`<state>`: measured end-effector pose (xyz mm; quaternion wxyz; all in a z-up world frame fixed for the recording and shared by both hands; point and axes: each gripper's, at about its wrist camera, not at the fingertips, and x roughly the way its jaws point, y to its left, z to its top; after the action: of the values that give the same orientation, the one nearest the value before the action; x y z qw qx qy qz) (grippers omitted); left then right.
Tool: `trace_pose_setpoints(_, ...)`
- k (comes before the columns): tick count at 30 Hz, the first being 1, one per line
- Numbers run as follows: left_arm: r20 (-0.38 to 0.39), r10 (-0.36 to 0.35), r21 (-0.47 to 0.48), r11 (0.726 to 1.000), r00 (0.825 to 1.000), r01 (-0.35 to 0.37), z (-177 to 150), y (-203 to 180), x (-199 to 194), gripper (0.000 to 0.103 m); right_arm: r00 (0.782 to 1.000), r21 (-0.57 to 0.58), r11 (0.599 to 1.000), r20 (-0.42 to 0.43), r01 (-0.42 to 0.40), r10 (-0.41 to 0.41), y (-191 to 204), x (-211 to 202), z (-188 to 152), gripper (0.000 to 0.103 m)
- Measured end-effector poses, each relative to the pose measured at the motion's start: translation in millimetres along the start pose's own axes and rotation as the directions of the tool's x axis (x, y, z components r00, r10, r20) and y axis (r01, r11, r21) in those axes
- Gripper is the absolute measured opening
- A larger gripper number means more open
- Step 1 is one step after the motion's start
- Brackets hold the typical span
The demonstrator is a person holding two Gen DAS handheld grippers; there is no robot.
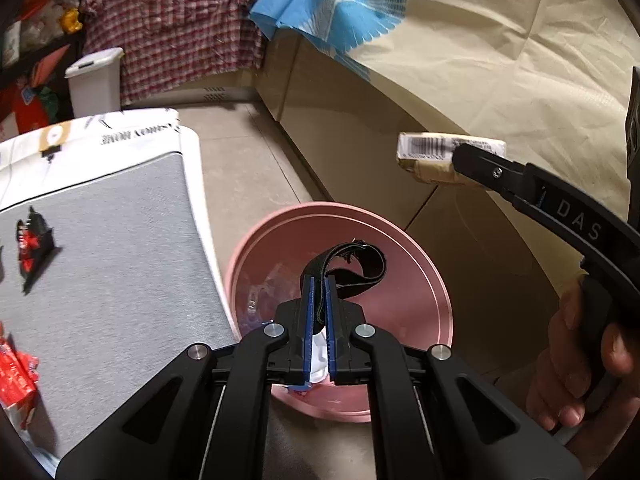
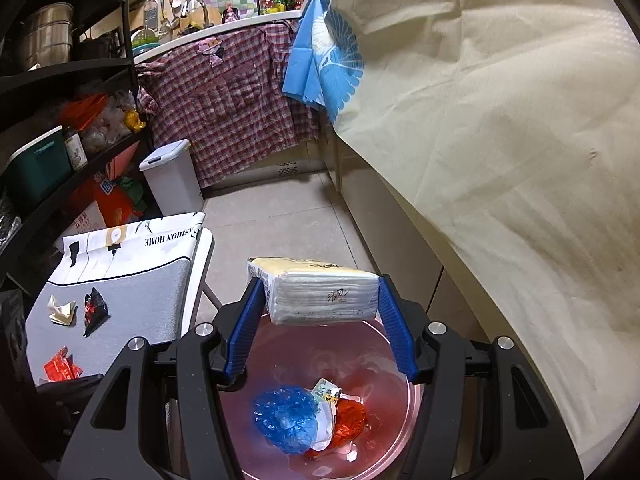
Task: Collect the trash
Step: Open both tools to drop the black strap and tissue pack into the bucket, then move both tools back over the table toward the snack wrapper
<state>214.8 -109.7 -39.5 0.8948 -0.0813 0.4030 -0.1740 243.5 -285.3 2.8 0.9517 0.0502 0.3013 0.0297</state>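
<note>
Trash collecting at a round pink plastic bin (image 1: 400, 272) on the tiled floor, seen from my two wrist cameras.

From the left wrist view, my left tool (image 1: 319, 286) is clenched on a black strap with a small buckle (image 1: 360, 264), whose loop curls up from between the blue pads and hangs over the bin's open mouth. To the right in this same view I see my right tool (image 1: 464, 156) from the side, held by a hand (image 1: 580, 364), with a wrapped pack of white paper tissues (image 1: 436, 156) at its tip, barcode end showing, well above the floor beside a cream cloth draped over a cabinet (image 1: 500, 40).

The right wrist view shows what the left cannot: my right tool (image 2: 320, 300) grasps the tissue pack (image 2: 320, 296) by its two short ends, the blue fingers (image 2: 248, 320) pressing on either side, directly above the bin (image 2: 404, 412). Down inside the bin lie a crumpled blue plastic bag (image 2: 284, 416), a red wrapper (image 2: 352, 420) and a white scrap (image 2: 326, 400); the left view shows only a little of these behind its own fingers.

Left of the bin stands a low bench with a grey cloth top (image 2: 132, 300). On it the right view shows a crumpled cream paper (image 2: 62, 310), a black and red wrapper (image 2: 94, 308) and a red packet (image 2: 60, 368). The left view shows the black and red wrapper (image 1: 34, 240) and the red packet (image 1: 16, 376) only.
</note>
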Motion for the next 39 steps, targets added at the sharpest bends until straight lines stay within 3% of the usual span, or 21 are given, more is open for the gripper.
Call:
trace_pose_setpoints(2,-0.026,-0.019,-0.004,1.000,1.000,0.019,1,-1,6,0.020,1.000,0.006,1.000,-0.021,0.009,-0.009,-1,6,-1,0.062)
trace_pose_setpoints(4,-0.032,-0.026,-0.003,1.000,0.999,0.026,-1,-1,7,0.023,1.000,0.011,1.000,-0.024,0.015,-0.015,-3,9,-1,0.068)
trace_pose_setpoints(16,0.029,0.018,-0.006,1.000,0.999,-0.018,-7,15,-50,0.024,1.000,-0.003,1.000,0.009,-0.009,0.009,6,-6,-4,0.069)
trace_pose_setpoints(28,0.130,0.063,-0.020,0.998,0.990,-0.061,-12,38,-148,0.024,0.986,-0.063,0.989,0.088,-0.133,0.139,49,-60,-15,0.066)
trace_pose_setpoints(34,0.163,0.109,-0.057,0.993,0.981,-0.101,-12,74,-197,0.024,0.973,-0.074,0.975,0.084,-0.211,0.217,73,-74,-23,0.059)
trace_pose_setpoints(39,0.181,0.204,-0.087,0.978,0.962,-0.191,-14,121,-233,0.023,0.955,-0.063,0.956,0.055,-0.288,0.292,92,-70,-28,0.050)
